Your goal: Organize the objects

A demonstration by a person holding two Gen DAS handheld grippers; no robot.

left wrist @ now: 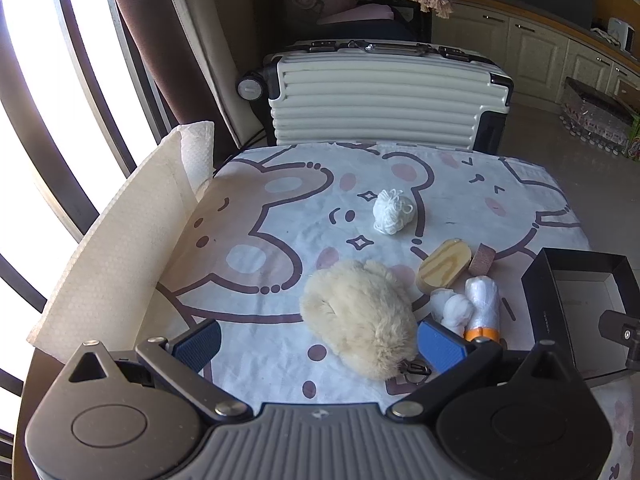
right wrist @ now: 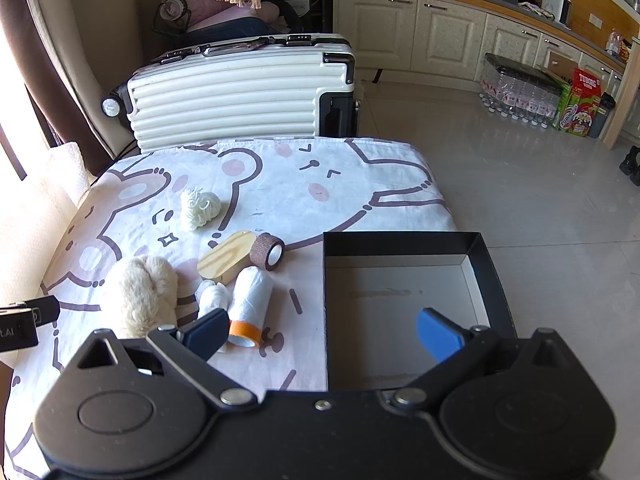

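A cream fluffy plush keychain (left wrist: 358, 314) lies on the bear-print cloth, just ahead of and between the open fingers of my left gripper (left wrist: 320, 346). Beside it lie a wooden oval block (left wrist: 444, 270), a brown tape roll (left wrist: 482, 258), a white wad (left wrist: 454, 308), a roll of clear bags with an orange band (left wrist: 482, 306) and a white yarn ball (left wrist: 392, 210). My right gripper (right wrist: 324, 334) is open and empty over the near left edge of an empty black box (right wrist: 404, 304). The plush (right wrist: 140, 296), block (right wrist: 228, 258), tape (right wrist: 268, 251), bag roll (right wrist: 250, 304) and yarn (right wrist: 198, 206) show left of the box.
A paper towel sheet (left wrist: 120, 248) stands along the table's left edge by the window. A white suitcase (left wrist: 384, 96) stands behind the table. Tiled floor, cabinets (right wrist: 440, 28) and packs of bottles (right wrist: 520, 92) lie to the right.
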